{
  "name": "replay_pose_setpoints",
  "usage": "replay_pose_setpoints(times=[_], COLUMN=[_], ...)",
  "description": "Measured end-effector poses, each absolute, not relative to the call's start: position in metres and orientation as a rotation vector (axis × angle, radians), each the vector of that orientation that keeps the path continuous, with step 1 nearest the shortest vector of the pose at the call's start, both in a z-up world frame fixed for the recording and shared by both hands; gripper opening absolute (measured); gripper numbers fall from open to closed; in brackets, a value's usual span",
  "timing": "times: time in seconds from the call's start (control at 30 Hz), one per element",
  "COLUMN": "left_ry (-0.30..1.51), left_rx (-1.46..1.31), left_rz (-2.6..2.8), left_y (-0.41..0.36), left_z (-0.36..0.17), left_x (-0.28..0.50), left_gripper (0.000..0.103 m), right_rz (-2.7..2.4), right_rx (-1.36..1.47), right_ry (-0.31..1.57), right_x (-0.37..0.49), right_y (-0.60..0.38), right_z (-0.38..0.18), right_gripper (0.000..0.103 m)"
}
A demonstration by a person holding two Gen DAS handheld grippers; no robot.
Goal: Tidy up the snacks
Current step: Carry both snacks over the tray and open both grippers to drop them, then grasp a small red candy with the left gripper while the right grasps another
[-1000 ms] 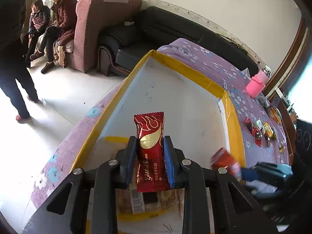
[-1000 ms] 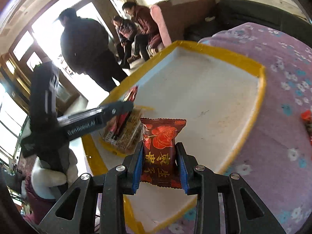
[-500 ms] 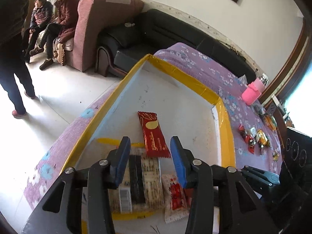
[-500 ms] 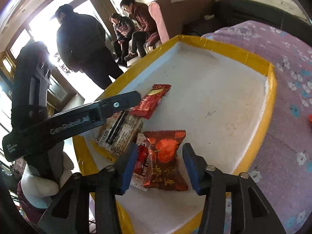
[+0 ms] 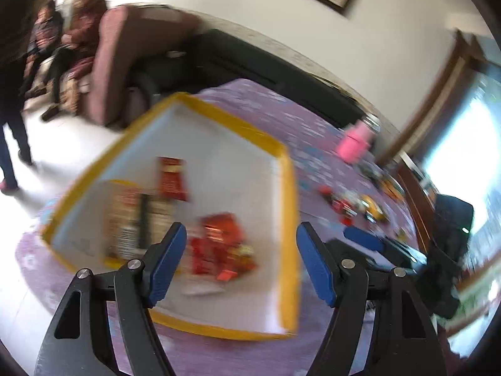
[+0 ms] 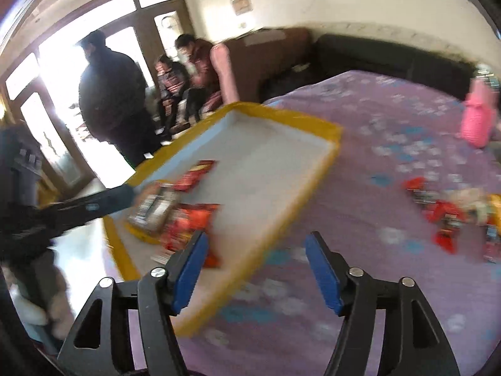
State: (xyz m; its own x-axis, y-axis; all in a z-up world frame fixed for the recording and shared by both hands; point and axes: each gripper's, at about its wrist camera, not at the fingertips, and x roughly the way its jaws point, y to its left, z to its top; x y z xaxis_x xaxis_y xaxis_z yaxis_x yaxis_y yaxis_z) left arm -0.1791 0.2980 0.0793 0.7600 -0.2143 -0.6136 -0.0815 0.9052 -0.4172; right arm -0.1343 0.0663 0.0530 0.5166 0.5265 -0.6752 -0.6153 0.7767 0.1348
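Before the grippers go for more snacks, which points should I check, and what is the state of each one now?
1. Left gripper open and carrying nothing: ok.
2. Right gripper open and carrying nothing: ok.
3. Snacks already placed lie inside the yellow-edged tray, including the long red packet: ok.
4. More snacks wait on the purple cloth, in the loose pile to the right of the tray: ok.
5. Pink bottle stands apart from the pile: ok.
6. Exact kind of each snack in the pile: cannot tell, both views are blurred.
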Motion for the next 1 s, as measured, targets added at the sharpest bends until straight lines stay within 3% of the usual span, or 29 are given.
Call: replay_pose_setpoints(times=[0.13, 0.27, 0.6, 1.0], left_ry=[0.72, 0.765, 0.867, 0.929], left_rx=[-0.406, -0.368, -0.284, -0.185], left_rz=[-0.159, -0.214, -0.282, -0.302], left_y=[0.264, 0.234, 0.18, 0.14], left_z=[0.087, 0.083, 0.071, 0.062], left_x=[-0.177, -0.172, -0.163, -0.155], left_gripper=[0.073, 0.073, 0.072, 0.072], right_rz=[0.585, 0.464, 0.178, 0.285], right_rx=[-0.087, -0.049, 0.236, 0.303], right_ry=[0.733, 0.701, 0.719, 0.875], right_x=[-0.132, -0.131, -0.113, -0.021], right_y=[-0.001, -0.075, -0.251, -0.201], right_z=[0.06, 0.07, 0.066, 0.023], right_gripper=[0.068, 0.081, 0.082, 0.081])
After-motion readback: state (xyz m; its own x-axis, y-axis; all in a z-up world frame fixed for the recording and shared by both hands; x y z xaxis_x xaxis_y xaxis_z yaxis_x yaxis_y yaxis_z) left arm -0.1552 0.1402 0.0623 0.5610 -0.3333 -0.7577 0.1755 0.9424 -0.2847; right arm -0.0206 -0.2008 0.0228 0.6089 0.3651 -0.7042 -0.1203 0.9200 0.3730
